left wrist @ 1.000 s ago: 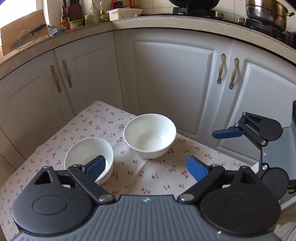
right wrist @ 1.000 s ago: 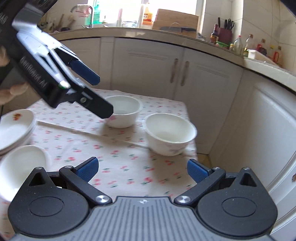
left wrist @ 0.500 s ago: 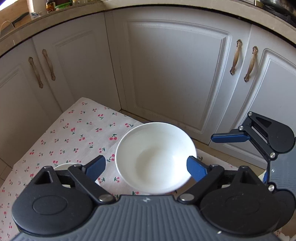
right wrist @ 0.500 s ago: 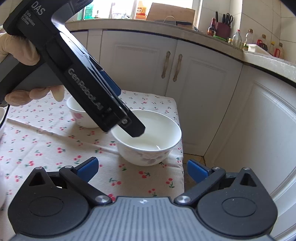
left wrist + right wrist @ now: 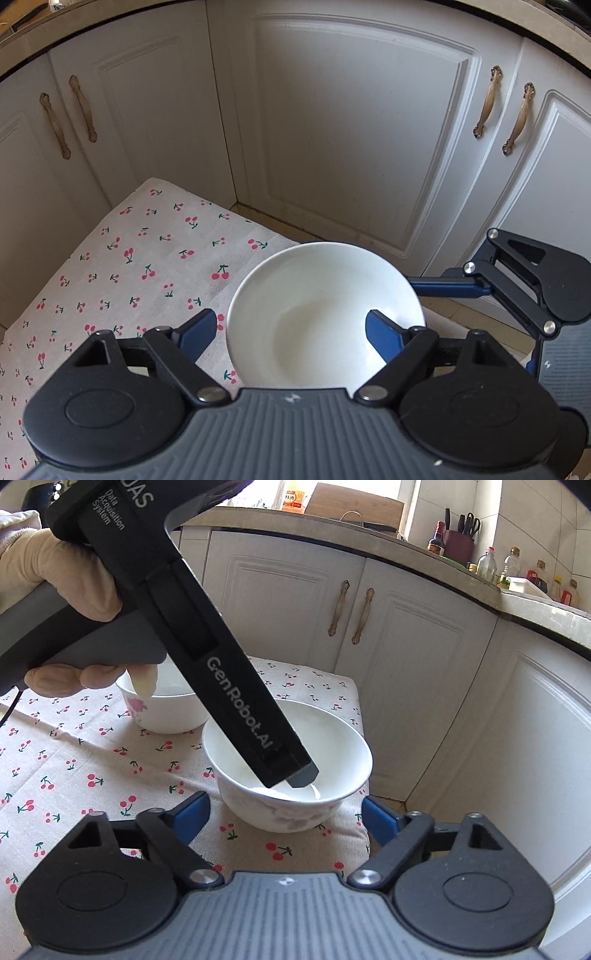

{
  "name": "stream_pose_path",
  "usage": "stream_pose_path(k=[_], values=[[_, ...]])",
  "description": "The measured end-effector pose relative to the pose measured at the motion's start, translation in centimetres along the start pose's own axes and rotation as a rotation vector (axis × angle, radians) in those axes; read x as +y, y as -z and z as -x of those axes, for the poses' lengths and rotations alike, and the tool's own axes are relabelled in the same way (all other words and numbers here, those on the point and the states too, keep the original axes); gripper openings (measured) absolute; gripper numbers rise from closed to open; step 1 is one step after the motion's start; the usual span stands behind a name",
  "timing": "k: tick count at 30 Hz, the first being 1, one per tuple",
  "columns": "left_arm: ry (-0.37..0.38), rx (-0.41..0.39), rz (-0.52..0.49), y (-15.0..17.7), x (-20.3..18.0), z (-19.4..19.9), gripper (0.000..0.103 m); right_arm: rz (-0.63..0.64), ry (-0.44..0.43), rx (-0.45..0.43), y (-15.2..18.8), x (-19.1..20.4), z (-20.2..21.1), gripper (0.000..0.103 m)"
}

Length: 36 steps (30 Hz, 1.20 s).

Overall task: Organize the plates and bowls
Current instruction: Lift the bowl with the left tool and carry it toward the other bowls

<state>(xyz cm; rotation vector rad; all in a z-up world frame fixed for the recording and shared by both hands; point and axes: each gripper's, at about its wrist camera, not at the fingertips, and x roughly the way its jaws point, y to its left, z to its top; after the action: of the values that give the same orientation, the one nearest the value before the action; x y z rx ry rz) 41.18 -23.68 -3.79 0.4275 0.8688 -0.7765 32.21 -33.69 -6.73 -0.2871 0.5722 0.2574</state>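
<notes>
A large white bowl (image 5: 325,314) (image 5: 332,760) stands at the corner of the cherry-print tablecloth (image 5: 140,273). My left gripper (image 5: 291,332) is open, its right finger inside the bowl and its left finger outside the rim. In the right wrist view the left gripper's body (image 5: 207,657) reaches down into the bowl. My right gripper (image 5: 284,812) is open and empty, just short of the bowl's near side. A smaller white bowl with a pink flower (image 5: 162,709) stands behind, partly hidden by the hand.
White cabinet doors (image 5: 351,129) stand close behind the table's edge. The right gripper shows at the right of the left wrist view (image 5: 517,280). The counter above holds bottles and a knife block (image 5: 458,539). The floor gap lies beyond the table corner.
My left gripper has come down and forward so that its fingers straddle the large bowl's rim. My right gripper has moved closer to the same bowl. Both stay open.
</notes>
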Motion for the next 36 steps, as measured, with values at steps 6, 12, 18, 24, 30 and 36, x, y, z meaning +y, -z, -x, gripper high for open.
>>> stream_pose_path(k=[6, 12, 18, 24, 30, 36], values=[[0.01, 0.017, -0.009, -0.1, 0.0, -0.7, 0.076, -0.002, -0.003, -0.005, 0.0, 0.0, -0.2, 0.082], [0.01, 0.018, -0.009, -0.1, 0.0, -0.7, 0.076, -0.011, -0.005, -0.004, 0.0, -0.2, -0.2, 0.081], [0.011, 0.018, -0.01, 0.1, -0.2, -0.3, 0.076, -0.009, -0.008, 0.007, -0.3, 0.0, 0.1, 0.081], [0.009, 0.006, -0.01, 0.7, -0.7, 1.2, 0.076, 0.007, -0.015, 0.003, -0.8, 0.7, 1.5, 0.081], [0.006, -0.019, -0.014, 1.6, -1.4, 3.6, 0.076, 0.024, -0.017, -0.006, -1.3, 1.7, 3.5, 0.081], [-0.007, -0.054, -0.019, 2.6, -2.1, 6.5, 0.076, 0.033, -0.028, -0.019, -1.7, 3.1, 5.6, 0.081]])
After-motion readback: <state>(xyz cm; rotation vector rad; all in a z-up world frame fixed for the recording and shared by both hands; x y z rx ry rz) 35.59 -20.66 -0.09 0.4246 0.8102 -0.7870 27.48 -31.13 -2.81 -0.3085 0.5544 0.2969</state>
